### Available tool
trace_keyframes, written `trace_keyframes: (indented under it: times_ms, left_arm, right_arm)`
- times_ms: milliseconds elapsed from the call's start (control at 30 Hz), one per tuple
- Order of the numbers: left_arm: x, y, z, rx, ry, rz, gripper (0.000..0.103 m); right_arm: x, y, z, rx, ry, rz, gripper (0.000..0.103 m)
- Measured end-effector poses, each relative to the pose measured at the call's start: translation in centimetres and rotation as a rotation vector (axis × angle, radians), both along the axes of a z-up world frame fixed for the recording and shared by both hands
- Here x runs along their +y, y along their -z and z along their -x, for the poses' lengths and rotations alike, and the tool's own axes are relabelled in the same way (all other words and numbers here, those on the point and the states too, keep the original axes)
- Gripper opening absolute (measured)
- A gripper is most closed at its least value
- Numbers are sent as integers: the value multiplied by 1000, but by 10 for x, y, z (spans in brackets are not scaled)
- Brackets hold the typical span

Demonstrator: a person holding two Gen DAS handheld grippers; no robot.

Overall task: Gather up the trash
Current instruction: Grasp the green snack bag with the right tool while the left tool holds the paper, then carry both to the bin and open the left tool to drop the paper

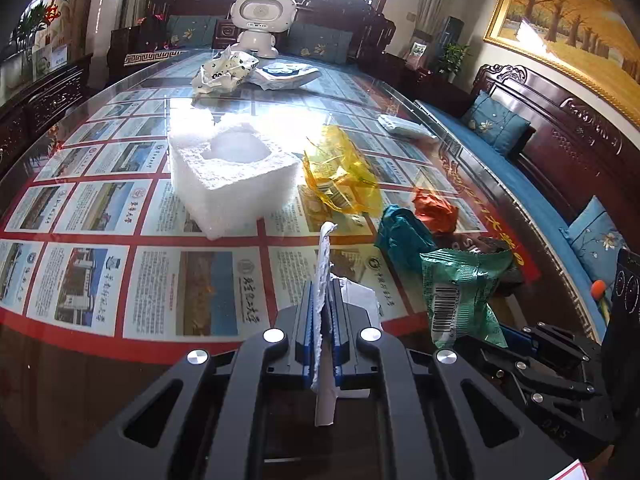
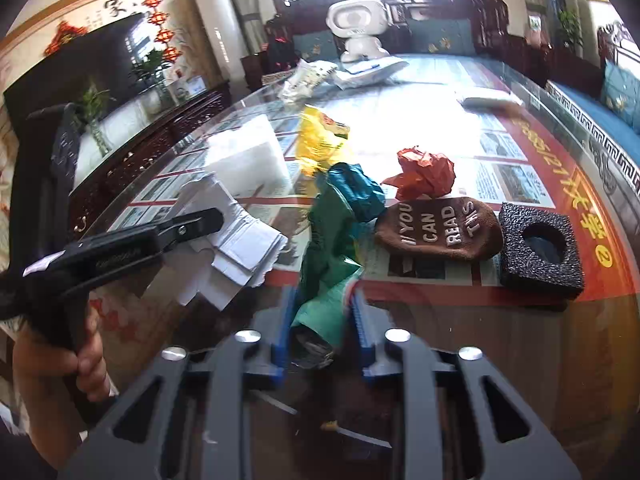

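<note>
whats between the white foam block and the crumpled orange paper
In the left wrist view, a crumpled yellow plastic wrapper lies between the white foam block and the crumpled orange paper.

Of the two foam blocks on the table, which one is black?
The black foam block with a round hole, beside the brown sock. The other, the white foam block, stands near the yellow wrapper.

A white toy robot stands at the desk's far end; a landscape painting hangs right
</note>
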State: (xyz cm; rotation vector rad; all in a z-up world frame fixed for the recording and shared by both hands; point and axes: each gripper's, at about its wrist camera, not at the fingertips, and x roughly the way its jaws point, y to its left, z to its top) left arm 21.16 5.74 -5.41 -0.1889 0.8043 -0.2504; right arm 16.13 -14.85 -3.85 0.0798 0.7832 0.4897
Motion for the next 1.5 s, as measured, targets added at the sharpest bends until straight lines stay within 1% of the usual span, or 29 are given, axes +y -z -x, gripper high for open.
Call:
trace_keyframes:
  times_ms: [200,267,367,600,733,800,900,1067,1233,1267,1333,1367,1400,1433,1500]
  left_arm:
    - [-4,-10,25,-17,10,-5,8]
    - [-8,-17,39,-34,29,-23,8]
    - [-15,-26,59,-52,57,-29,8]
    - [-32,-41,122,-88,136,-20,8]
    - [-42,-39,160,-73,194,-7,8]
    - [-48,-34,178,-57,224,-3,8]
    - [-59,-18,206,-20,268,-9,8]
    - [-84,27,241,96,351,-32,8]
    - [-112,77,263,227,431,-54,8]
    - [-117,86,267,251,450,-60,10]
    - [-124,100,271,294,464,-80,22]
    - [-125,108,273,319,464,-79,39]
    - [-126,112,274,333,464,-78,53]
    - [-125,116,276,339,455,-82,55]
    - [-122,118,276,341,441,-94,56]
  right_arm:
    - [-10,-10,21,-33,13,-26,21]
    - [-14,-16,33,-48,13,-33,21]
    - [-19,-25,48,-63,13,-52,21]
    - [-41,-37,109,-85,18,-74,21]
    - [-59,-36,150,-81,32,-82,21]
    - [-67,-30,168,-64,37,-86,21]
    - [-76,-17,197,-25,38,-94,21]
    - [-87,1,236,-2,76,-66,21]
    - [-96,17,256,41,102,-71,21]
    - [-96,23,259,55,103,-67,21]
    - [-97,31,265,75,105,-67,21]
    - [-98,35,268,85,106,-69,21]
    - [-99,40,270,97,109,-74,21]
    - [-100,44,272,107,111,-79,21]
    - [-100,51,273,126,113,-83,21]
